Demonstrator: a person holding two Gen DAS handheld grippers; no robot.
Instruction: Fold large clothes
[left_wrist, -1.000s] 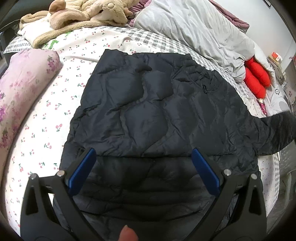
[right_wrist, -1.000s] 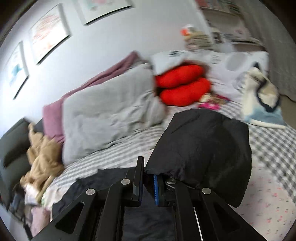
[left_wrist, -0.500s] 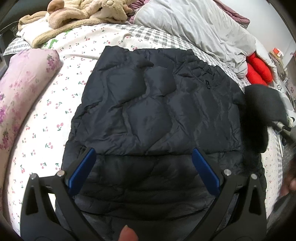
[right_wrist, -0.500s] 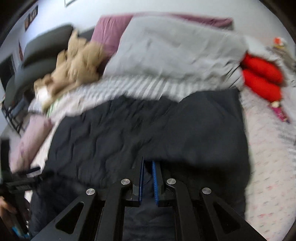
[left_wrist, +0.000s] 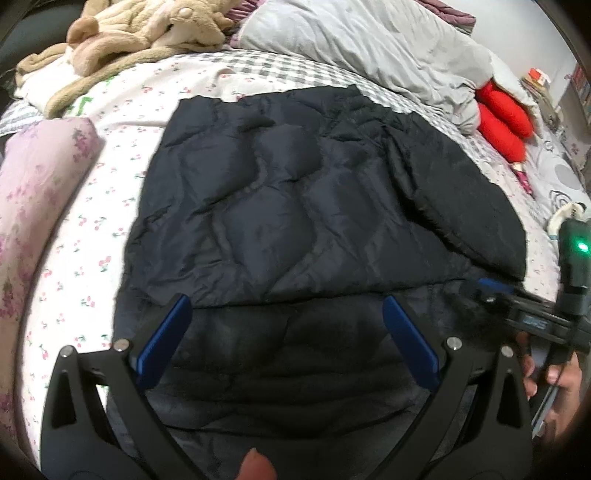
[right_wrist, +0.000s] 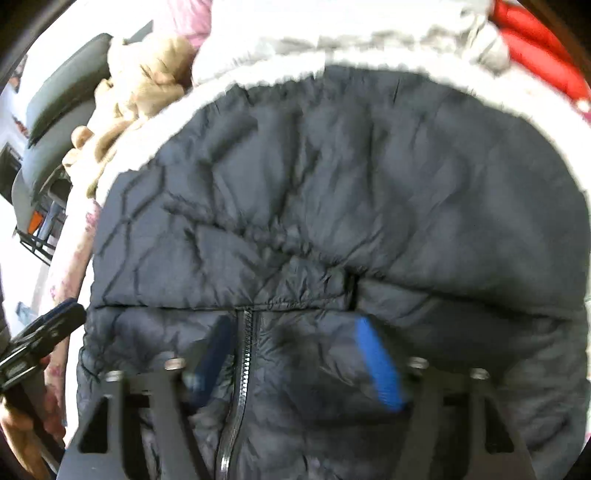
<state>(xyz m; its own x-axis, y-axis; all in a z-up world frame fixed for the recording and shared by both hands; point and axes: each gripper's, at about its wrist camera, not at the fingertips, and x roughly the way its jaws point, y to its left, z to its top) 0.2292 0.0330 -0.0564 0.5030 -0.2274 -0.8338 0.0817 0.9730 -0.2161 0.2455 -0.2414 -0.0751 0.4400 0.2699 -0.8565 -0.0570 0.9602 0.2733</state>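
A black quilted puffer jacket (left_wrist: 295, 206) lies flat on the bed, its lower part folded up over the body. Its right sleeve (left_wrist: 461, 199) lies folded across the jacket's right side. My left gripper (left_wrist: 286, 332) is open and empty just above the jacket's near fold. My right gripper (right_wrist: 291, 350) is open above the jacket (right_wrist: 332, 184), over the zipper (right_wrist: 243, 354) and the sleeve's edge, holding nothing. It also shows in the left wrist view (left_wrist: 517, 302) at the jacket's right edge.
The bed sheet (left_wrist: 92, 221) has a cherry print. A pink floral pillow (left_wrist: 33, 192) lies at the left, a tan plush blanket (left_wrist: 140, 33) and a grey duvet (left_wrist: 369, 40) at the back, red cushions (left_wrist: 506, 118) at the right.
My right gripper carried the right sleeve over onto the jacket, then opened and let it go. The left gripper has stayed open in place.
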